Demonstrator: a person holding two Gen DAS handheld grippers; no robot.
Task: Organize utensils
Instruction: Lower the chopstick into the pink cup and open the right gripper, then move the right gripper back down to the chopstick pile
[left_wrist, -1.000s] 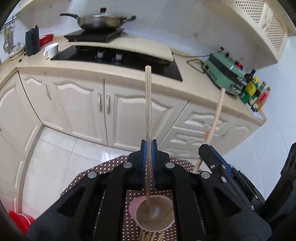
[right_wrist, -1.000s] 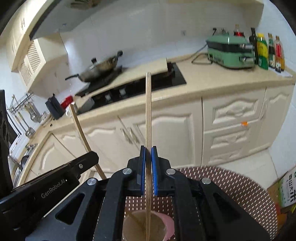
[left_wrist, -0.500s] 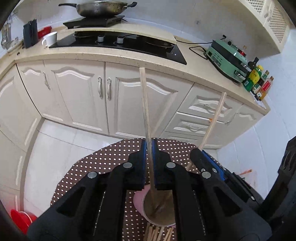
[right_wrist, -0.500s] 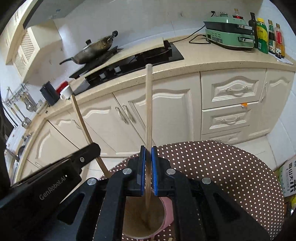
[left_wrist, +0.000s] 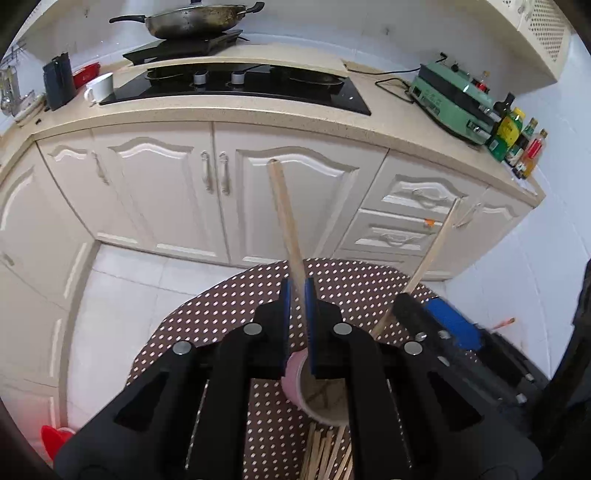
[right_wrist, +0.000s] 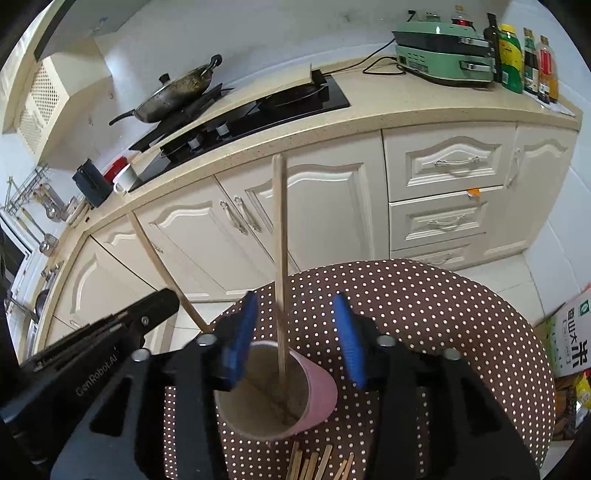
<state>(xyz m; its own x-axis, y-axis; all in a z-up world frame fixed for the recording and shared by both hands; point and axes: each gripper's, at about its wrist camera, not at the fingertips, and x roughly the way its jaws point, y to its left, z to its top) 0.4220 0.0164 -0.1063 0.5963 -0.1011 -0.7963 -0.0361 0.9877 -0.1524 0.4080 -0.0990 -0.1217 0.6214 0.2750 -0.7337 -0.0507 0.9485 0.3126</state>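
A pink paper cup (right_wrist: 291, 391) stands on a brown polka-dot round table (right_wrist: 443, 314). My right gripper (right_wrist: 297, 336) is open above the cup; a wooden chopstick (right_wrist: 280, 258) stands loose in the cup between its jaws. My left gripper (left_wrist: 297, 317) is shut on another wooden chopstick (left_wrist: 286, 225), tilted, its lower end going into the cup (left_wrist: 295, 373). That chopstick also shows in the right wrist view (right_wrist: 159, 266), and the right one in the left wrist view (left_wrist: 432, 254). Several more chopsticks (right_wrist: 317, 467) lie on the table in front of the cup.
Cream kitchen cabinets (left_wrist: 221, 192) and a countertop with a black hob (left_wrist: 240, 85), a wok (left_wrist: 192, 22), a white mug (left_wrist: 99, 86), a green appliance (left_wrist: 454, 99) and bottles (left_wrist: 517, 144) stand beyond the table. White tile floor lies left. A bag (right_wrist: 572, 332) sits at right.
Both grippers lowered their chopsticks into the cup. The right gripper opened and let go of its chopstick. The left chopstick tilted while still held.
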